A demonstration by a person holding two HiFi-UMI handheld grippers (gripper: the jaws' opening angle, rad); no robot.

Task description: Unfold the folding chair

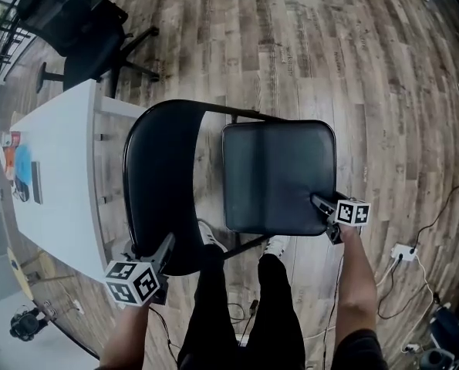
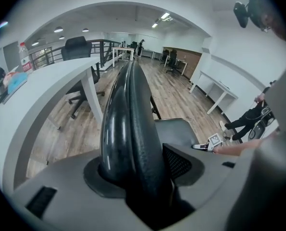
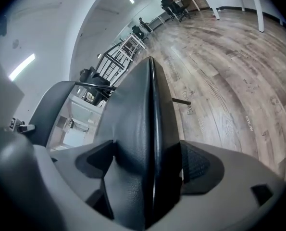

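Observation:
The black folding chair stands on the wood floor with its padded seat (image 1: pixel 279 176) lying flat and its curved backrest (image 1: pixel 163 183) to the left. My left gripper (image 1: pixel 167 247) is at the backrest's near end. In the left gripper view (image 2: pixel 143 177) the backrest's edge (image 2: pixel 128 119) fills the gap and both jaws lie against it. My right gripper (image 1: pixel 322 204) is at the seat's near right corner. In the right gripper view (image 3: pixel 147 177) the seat's edge (image 3: pixel 143 119) sits between the pads, which press on it.
A long white table (image 1: pixel 52 168) with a few items at its far left runs close along the chair's left side. A black office chair (image 1: pixel 82 29) stands beyond it. A power strip (image 1: pixel 403 251) with cables lies on the floor to the right. The person's legs (image 1: pixel 244 307) are just behind the chair.

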